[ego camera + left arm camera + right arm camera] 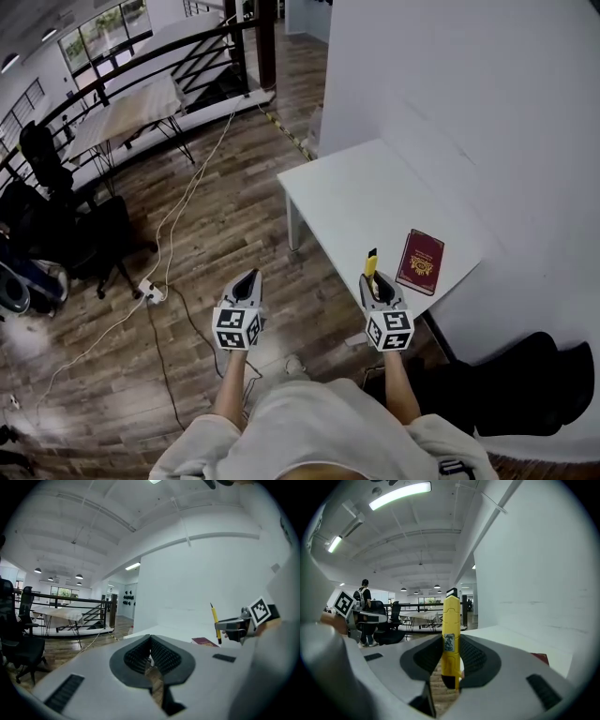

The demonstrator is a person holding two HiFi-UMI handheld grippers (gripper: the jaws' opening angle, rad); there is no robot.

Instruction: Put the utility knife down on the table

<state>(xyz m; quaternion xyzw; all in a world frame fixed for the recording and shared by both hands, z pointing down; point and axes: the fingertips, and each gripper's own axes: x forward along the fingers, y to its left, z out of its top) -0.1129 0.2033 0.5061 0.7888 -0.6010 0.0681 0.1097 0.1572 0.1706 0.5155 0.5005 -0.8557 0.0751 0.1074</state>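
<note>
Right gripper: your right gripper (377,283) is clamped low on the handle of the yellow utility knife (451,637), so the knife stands upright between the pads, black tip up.
Knife: it is in the air at the near edge of the white table (356,192), not yet resting on it.
Left gripper: your left gripper (247,281) has its jaws together with nothing between them, at 9 o'clock from the right one, over the floor and out of the way.
Red booklet (420,262): it lies at 2 o'clock from the knife.
Next: the bare tabletop at 12 o'clock looks like your best landing spot.
</note>
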